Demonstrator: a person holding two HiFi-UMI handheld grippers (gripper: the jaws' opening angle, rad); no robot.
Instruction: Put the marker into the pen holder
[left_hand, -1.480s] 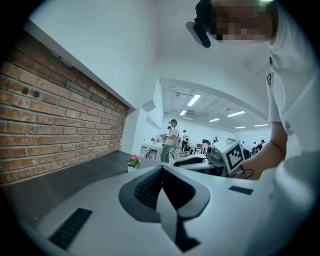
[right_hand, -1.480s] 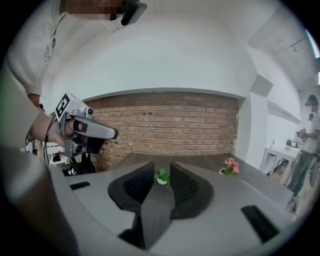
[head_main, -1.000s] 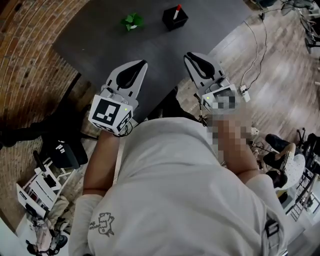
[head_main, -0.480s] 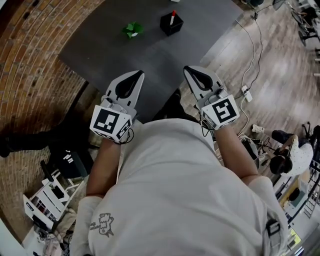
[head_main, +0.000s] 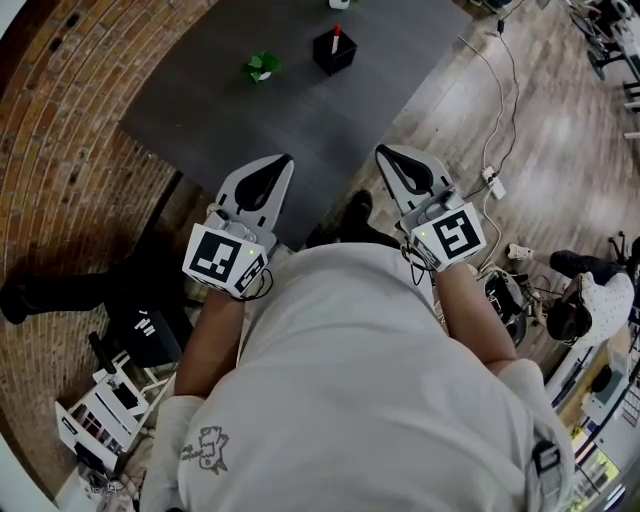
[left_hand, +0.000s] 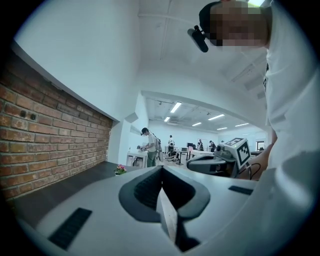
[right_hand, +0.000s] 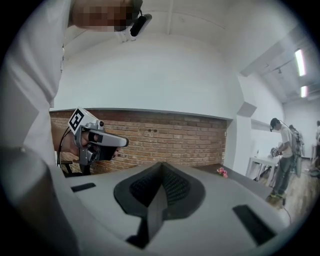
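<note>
Brightness: bright, even indoor light in all three views.
Source: ceiling strip lights (left_hand: 175, 107), right of the brick wall (left_hand: 50, 145), blown out white.
Shadows: soft; in the head view the floor at the brick wall's foot is dark.
Distortion: the brick wall's courses bow; black corners ring both gripper views.
Focus: the left gripper (left_hand: 161, 172) looks soft near the lens.

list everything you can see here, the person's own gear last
table: one, dark grey, ahead of the person
brick wall: one, red-brown, along the table's left
pen holder: one, black, far part of the table
marker: one, white with red tip, upright in the pen holder
small plant: one, green, on the table left of the pen holder
power strip: one, white, wood floor right of the table
left gripper: white, jaws together, empty
right gripper: white, jaws together, empty
</note>
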